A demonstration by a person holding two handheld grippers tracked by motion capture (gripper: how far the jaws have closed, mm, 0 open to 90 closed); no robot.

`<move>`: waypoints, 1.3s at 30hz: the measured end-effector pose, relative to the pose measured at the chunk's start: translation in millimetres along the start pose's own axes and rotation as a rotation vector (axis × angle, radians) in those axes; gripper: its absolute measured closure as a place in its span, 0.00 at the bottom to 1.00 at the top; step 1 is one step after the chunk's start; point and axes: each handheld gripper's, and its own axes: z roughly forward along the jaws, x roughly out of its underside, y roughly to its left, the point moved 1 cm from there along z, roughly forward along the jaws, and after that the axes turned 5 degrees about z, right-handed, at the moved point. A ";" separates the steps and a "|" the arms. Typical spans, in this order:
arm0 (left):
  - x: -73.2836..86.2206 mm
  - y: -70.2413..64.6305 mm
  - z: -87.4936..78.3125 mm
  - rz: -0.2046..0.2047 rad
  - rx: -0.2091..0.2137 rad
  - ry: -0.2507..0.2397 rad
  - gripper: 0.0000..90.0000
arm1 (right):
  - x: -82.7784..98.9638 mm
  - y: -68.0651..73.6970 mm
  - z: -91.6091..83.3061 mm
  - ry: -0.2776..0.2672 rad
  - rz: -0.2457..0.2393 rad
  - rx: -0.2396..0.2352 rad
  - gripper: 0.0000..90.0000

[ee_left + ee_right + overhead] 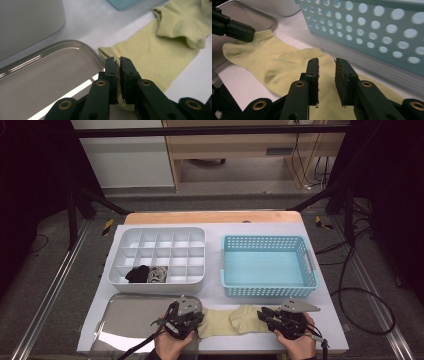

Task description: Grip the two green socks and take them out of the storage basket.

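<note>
Sock (pixel 227 321): pale yellow-green, lies flat on the white counter (pixel 215 287) at 6 o'clock, btwn your two hands, cuff end at 9 o'clock overlapping the tray edge, bunched part toward 3 o'clock.

L gripper (pixel 192 325): your fingers (pixel 111 75) are pressed together on the sock's cuff edge; fabric shows pinched in the thin gap btwn them in the left gripper view.

R gripper (pixel 265 316): your fingers (pixel 313 75) stand spread apart above the sock's other end, cloth visible below the gap, pads not pressing it.

Metal tray (pixel 130 312): at 7 o'clock, just beside the L gripper.

White divided box (pixel 157 257): at 10 o'clock; two rolled items in its near row, one black (pixel 137 273), one grey-patterned (pixel 158 274).

Blue perforated basket (pixel 268 266): at 1 o'clock, just beyond the R gripper.
</note>
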 end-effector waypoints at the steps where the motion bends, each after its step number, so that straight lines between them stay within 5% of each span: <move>1: -0.4 -0.4 -0.7 0.001 0.002 -0.009 0.95 | 0.0 1.2 0.9 0.002 0.003 -0.008 0.81; 14: -12.2 16.5 -51.9 0.043 0.016 -0.132 0.96 | -7.7 18.4 17.6 -0.005 -0.018 -0.074 0.81; 20: -14.1 27.5 -65.4 0.032 0.000 -0.151 0.96 | 6.1 10.8 34.9 0.090 -0.020 -0.015 0.86; 24: -19.3 37.8 -81.7 0.004 -0.012 -0.211 0.96 | 8.3 7.2 32.6 0.078 -0.014 -0.009 0.91; 31: -33.9 35.1 -97.4 0.011 0.006 -0.288 0.96 | 6.3 5.9 27.8 0.059 -0.004 -0.020 0.86; 39: -62.6 14.2 -111.0 0.058 0.038 -0.370 0.96 | 2.6 -7.0 5.2 -0.023 0.029 0.002 0.83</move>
